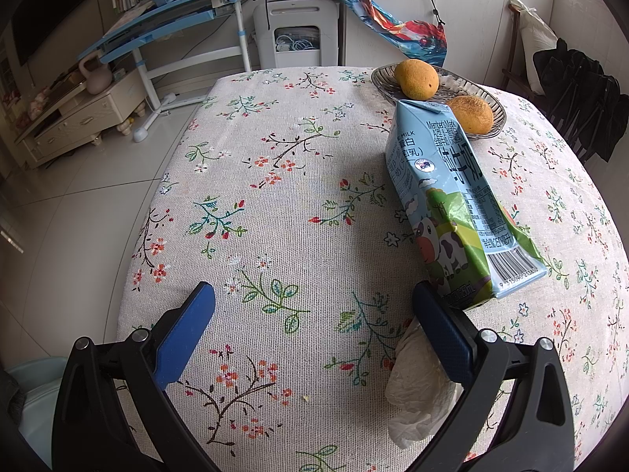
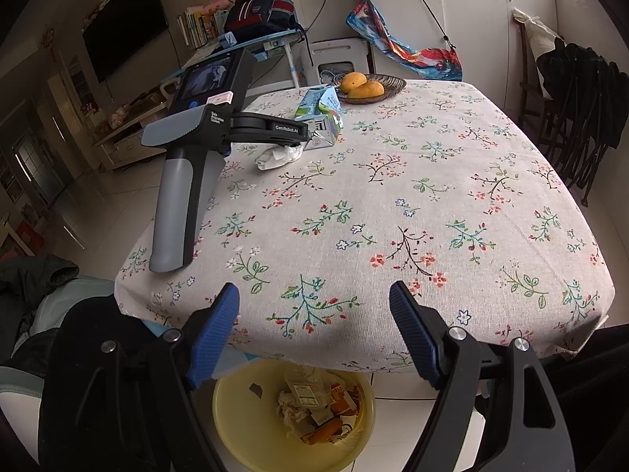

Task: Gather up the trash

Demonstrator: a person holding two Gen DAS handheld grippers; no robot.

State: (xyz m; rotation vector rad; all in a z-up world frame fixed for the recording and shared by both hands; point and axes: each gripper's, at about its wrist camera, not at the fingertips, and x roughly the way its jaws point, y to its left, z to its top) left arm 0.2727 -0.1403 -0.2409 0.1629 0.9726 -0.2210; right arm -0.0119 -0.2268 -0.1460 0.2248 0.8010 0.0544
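A blue and green milk carton (image 1: pixel 452 204) lies on its side on the floral tablecloth (image 1: pixel 283 181). A crumpled white tissue (image 1: pixel 416 385) lies just in front of it. My left gripper (image 1: pixel 310 299) hangs open over the cloth with nothing between its pads; its right finger (image 1: pixel 440 334) partly covers the tissue and ends close to the carton's near end. In the right wrist view, carton (image 2: pixel 320 112) and tissue (image 2: pixel 279 155) lie far left, with the left gripper (image 2: pixel 304 139) above them. My right gripper (image 2: pixel 314 291) stands open and empty at the table's near edge, above a yellow bin (image 2: pixel 232 413) holding trash.
A woven bowl (image 1: pixel 499 114) with two orange fruits sits behind the carton at the table's far right. A chair draped with dark clothes (image 2: pixel 582 110) stands at the right side. A blue desk (image 1: pixel 169 19) and a white appliance (image 1: pixel 298 31) stand beyond the table.
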